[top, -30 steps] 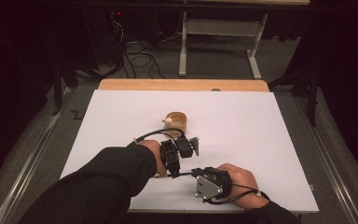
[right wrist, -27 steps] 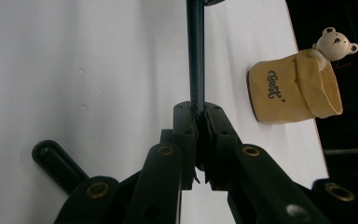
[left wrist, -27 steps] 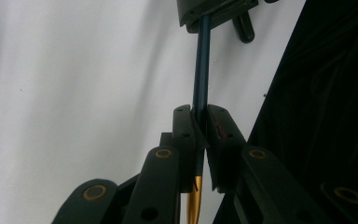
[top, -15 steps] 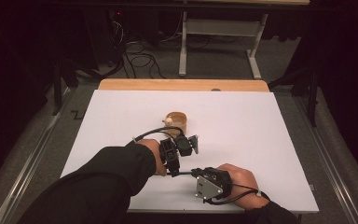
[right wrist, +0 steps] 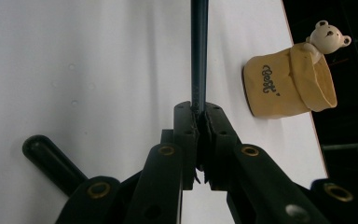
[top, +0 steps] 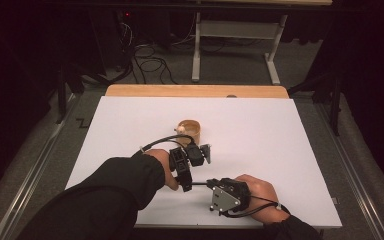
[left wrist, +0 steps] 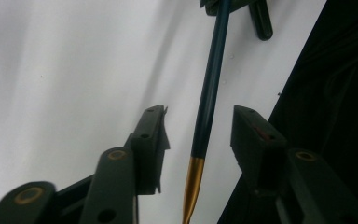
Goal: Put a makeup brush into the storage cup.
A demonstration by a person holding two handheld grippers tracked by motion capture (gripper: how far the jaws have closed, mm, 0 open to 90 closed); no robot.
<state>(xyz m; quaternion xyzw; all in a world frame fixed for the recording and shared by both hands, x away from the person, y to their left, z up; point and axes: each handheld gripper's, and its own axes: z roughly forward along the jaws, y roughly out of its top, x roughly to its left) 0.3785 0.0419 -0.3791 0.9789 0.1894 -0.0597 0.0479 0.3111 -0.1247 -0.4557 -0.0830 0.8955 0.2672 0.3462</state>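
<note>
Since a second ago my left gripper (left wrist: 198,126) has been opening; its jaws now stand apart around the brush (left wrist: 209,93), pads off it. My right gripper (right wrist: 199,123) pinches its shaft. At one o'clock stands the cup (right wrist: 286,84), a bear (right wrist: 326,35) on its rim.

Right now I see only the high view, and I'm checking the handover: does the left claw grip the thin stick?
Observer: No. The left claw has just been opening its jaws. The teal stick runs between them, with the pads clear of it.
Operator: So what holds it?
Observer: The right claw is shut on its shaft.
Operator: What's the pale blob on the cup?
Observer: A small bear figure peeking over the rim.
</note>
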